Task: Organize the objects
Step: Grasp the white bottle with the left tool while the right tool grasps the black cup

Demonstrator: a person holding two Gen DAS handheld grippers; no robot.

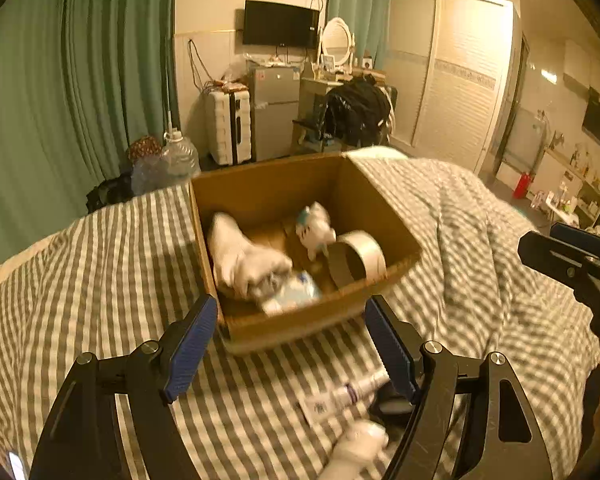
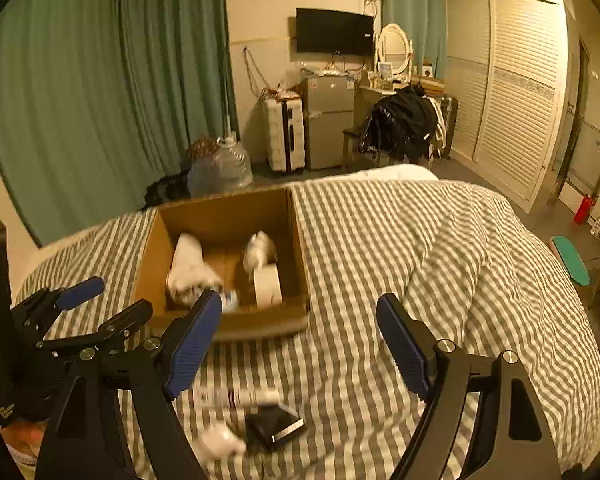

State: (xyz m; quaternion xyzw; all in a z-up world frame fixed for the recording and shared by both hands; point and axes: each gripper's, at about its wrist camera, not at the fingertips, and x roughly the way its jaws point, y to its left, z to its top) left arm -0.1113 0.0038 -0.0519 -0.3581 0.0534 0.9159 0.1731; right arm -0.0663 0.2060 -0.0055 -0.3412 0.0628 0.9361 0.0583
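Surface: striped bedspread (image 2: 380, 260) covers the bed, under both grippers.
Left gripper (image 1: 292, 344): fingers spread wide, nothing between them; held above the box's near wall.
Right gripper (image 2: 300, 344): fingers spread wide, nothing held.
Loose items, near: white tube (image 2: 236, 396), black wallet (image 2: 274, 426) and small white toy (image 2: 220, 442) lie close together on the bedspread.
Cardboard box (image 2: 292, 224): open on the bed; contains white cloth (image 1: 240, 256), tape roll (image 1: 358, 258), white figurine (image 1: 314, 230).
Background: green curtain (image 2: 100, 80), wardrobe (image 2: 512, 92).
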